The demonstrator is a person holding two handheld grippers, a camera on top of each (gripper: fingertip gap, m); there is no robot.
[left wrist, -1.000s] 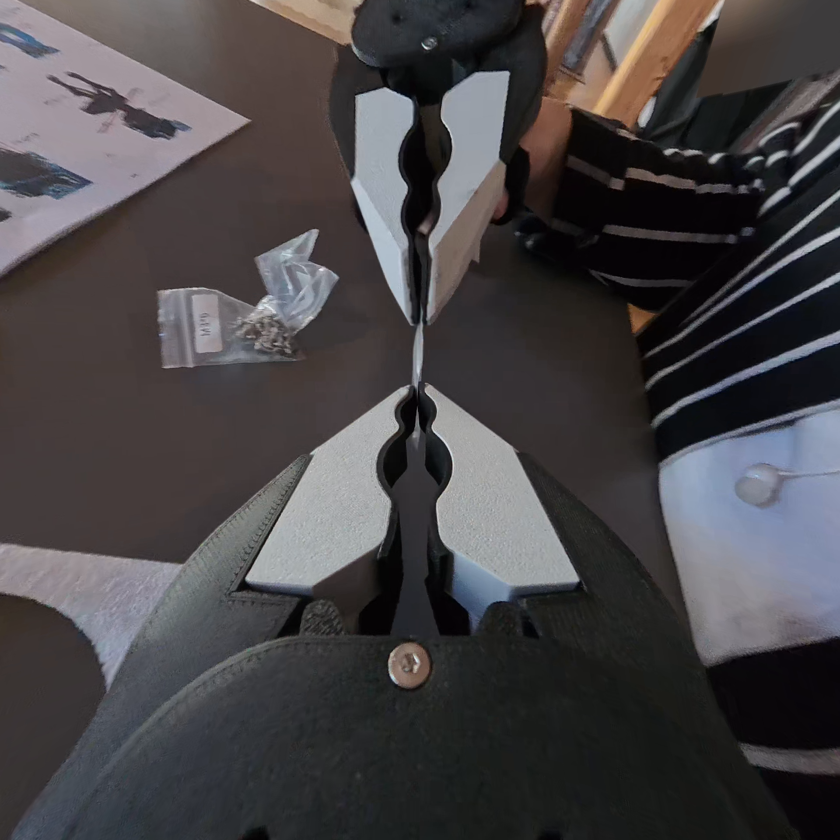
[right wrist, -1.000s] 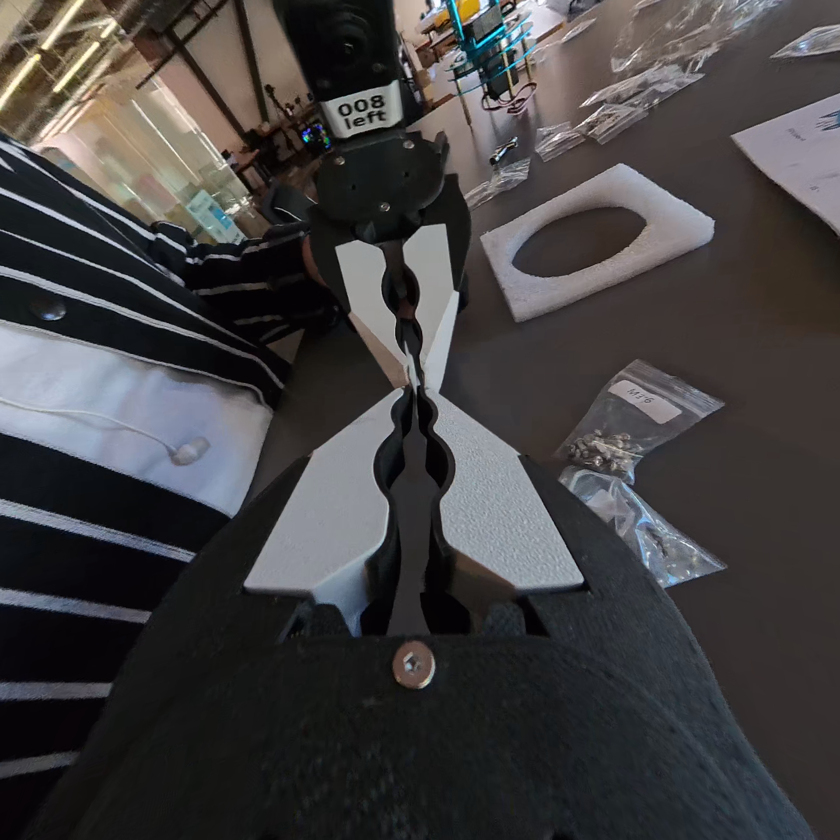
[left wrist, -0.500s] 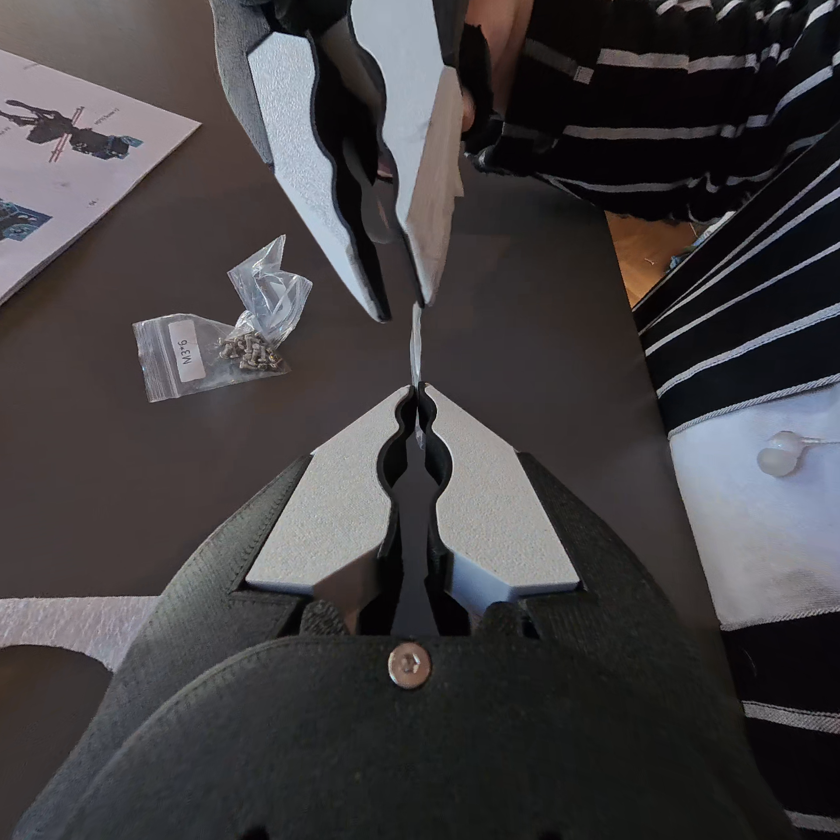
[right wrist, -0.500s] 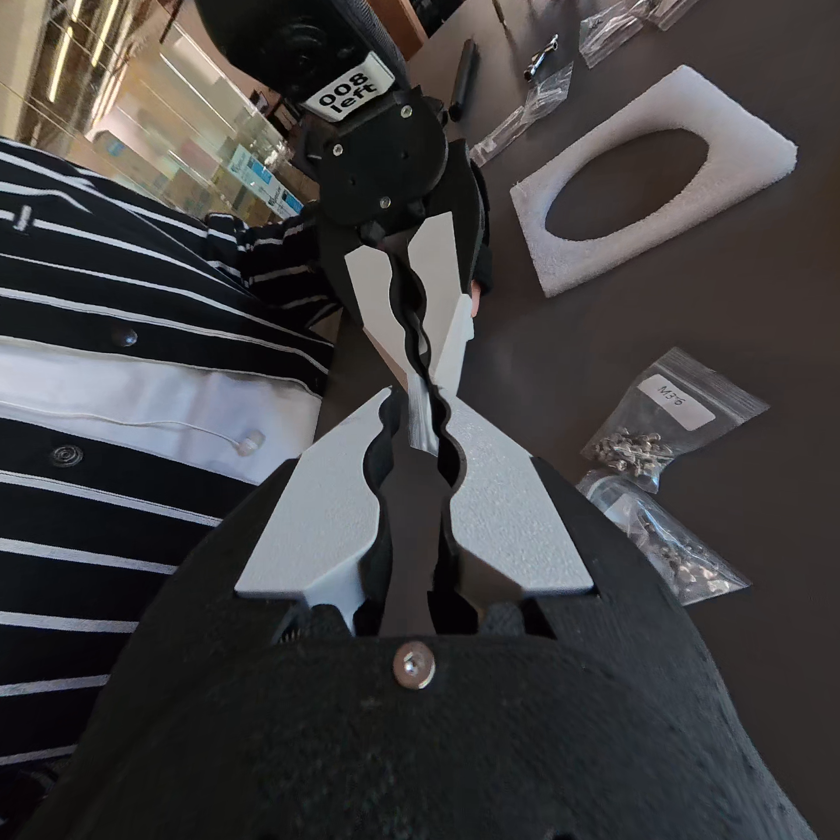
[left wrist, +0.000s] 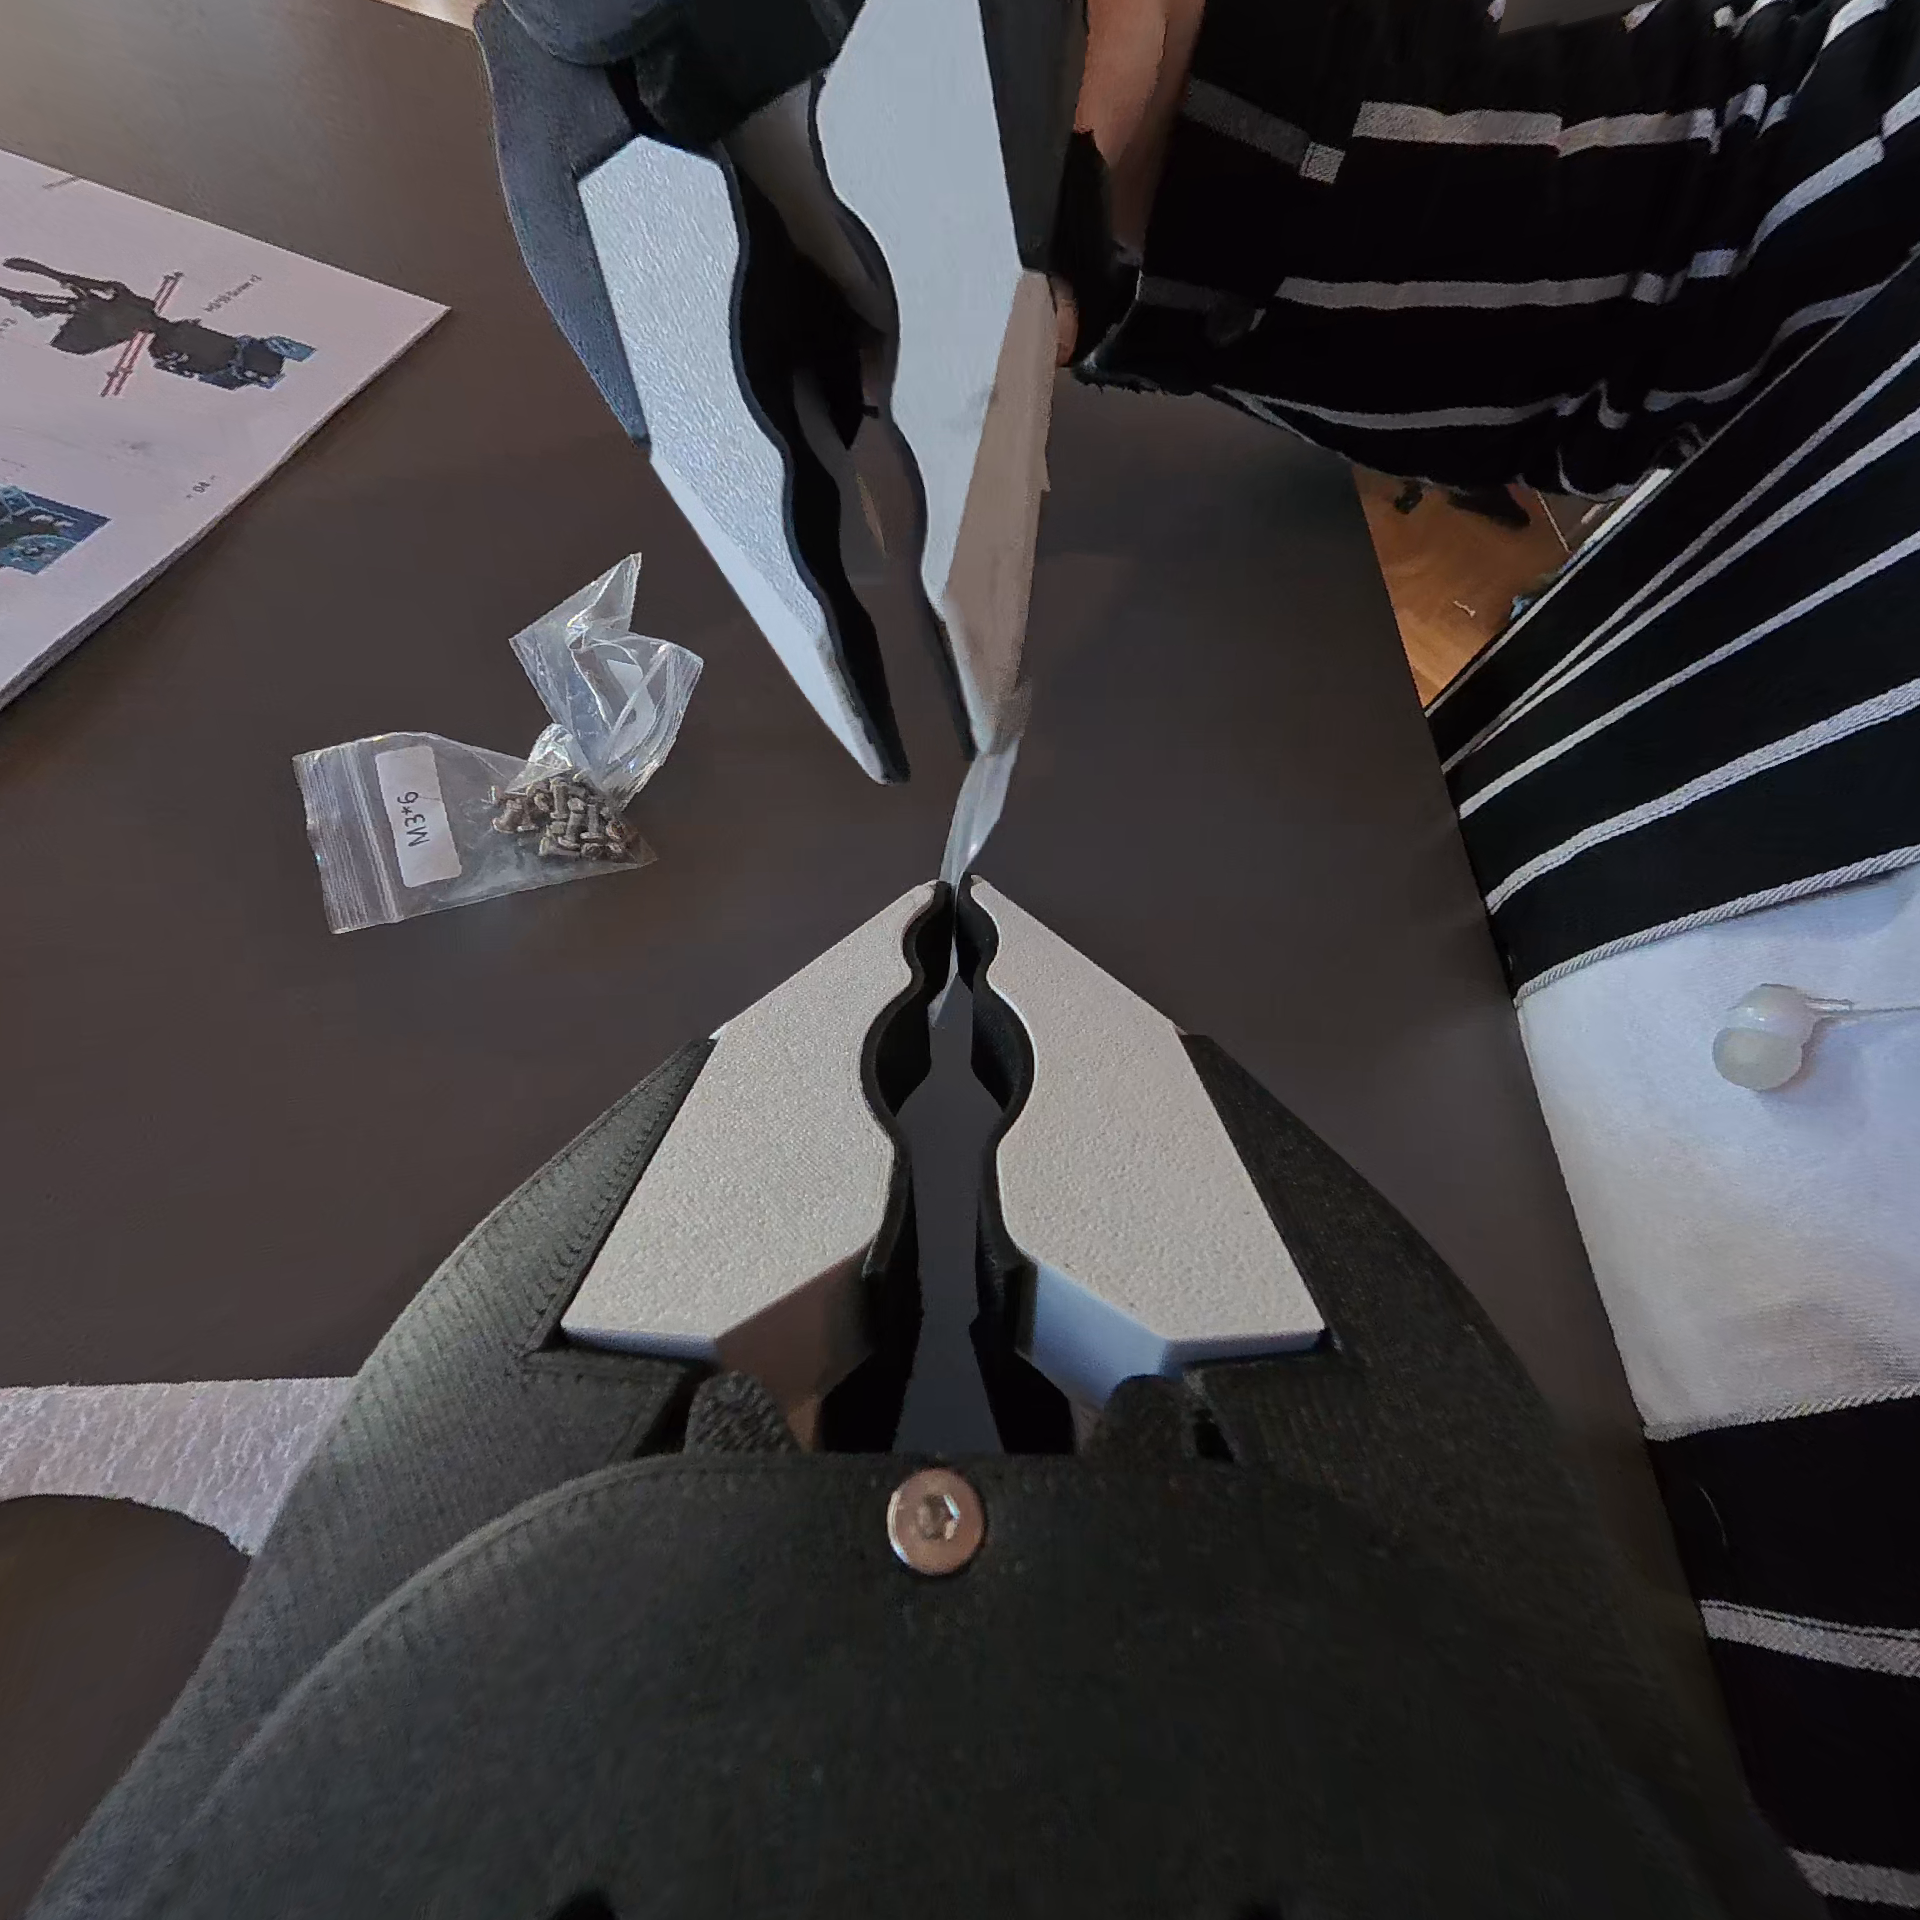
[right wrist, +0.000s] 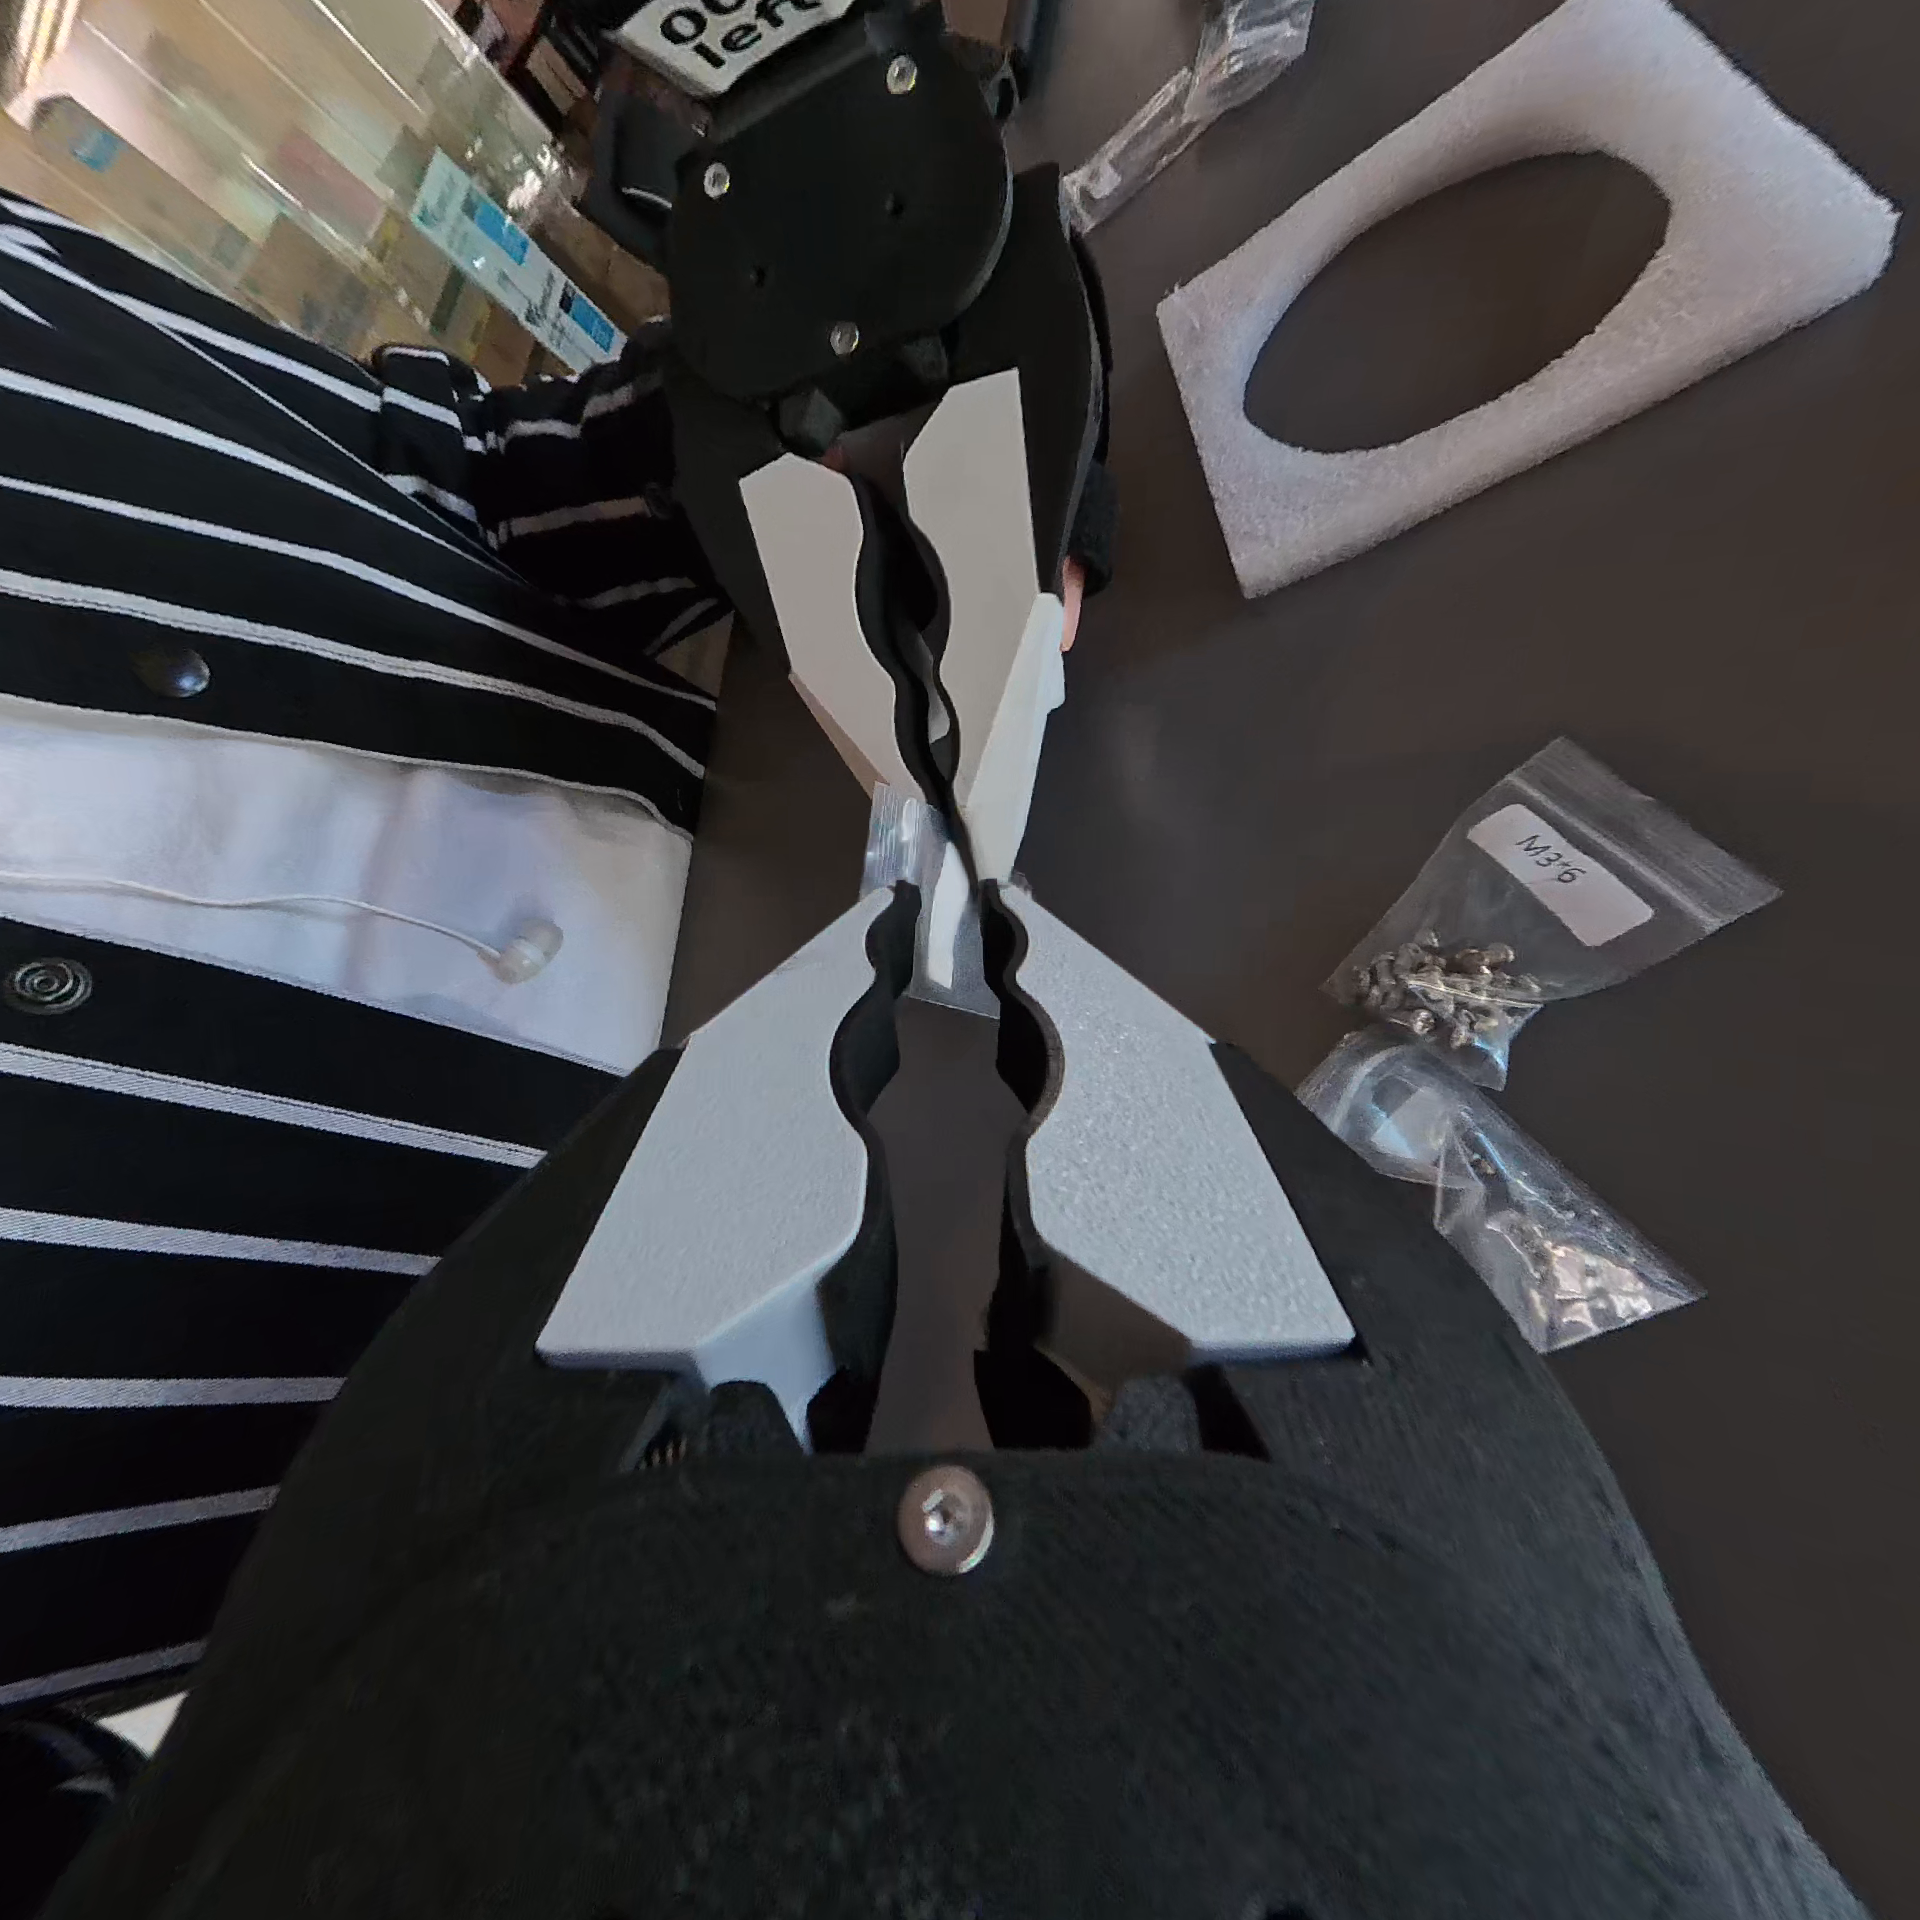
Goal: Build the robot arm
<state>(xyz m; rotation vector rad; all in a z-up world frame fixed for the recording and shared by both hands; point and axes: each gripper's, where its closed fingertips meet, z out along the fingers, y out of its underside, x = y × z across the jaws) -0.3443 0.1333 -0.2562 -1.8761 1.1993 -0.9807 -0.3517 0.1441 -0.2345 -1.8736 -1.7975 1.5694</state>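
Observation:
My left gripper (left wrist: 954,896) is shut on one end of a small clear plastic bag (left wrist: 977,816), which I see edge-on, held above the dark table (left wrist: 260,1091). My right gripper (left wrist: 933,758) comes in from above, opposite it, with its jaws apart around the bag's other end. In the right wrist view the bag (right wrist: 940,935), with its white patch, lies in the gap between the open fingers of my right gripper (right wrist: 945,896). The left gripper (right wrist: 964,836) pinches the bag just beyond.
Two clear bags of small screws (left wrist: 488,821) (right wrist: 1507,935) lie on the table beside the grippers. There is a white foam frame with an oval hole (right wrist: 1766,197), a printed sheet (left wrist: 156,416), and a person in a striped shirt (left wrist: 1662,675) at the table edge (left wrist: 1403,644). The tips of both grippers are at nearly the same place.
My right gripper has opened and let go of the small bag, and has moved closer to the left gripper. My left gripper stays shut on the bag.

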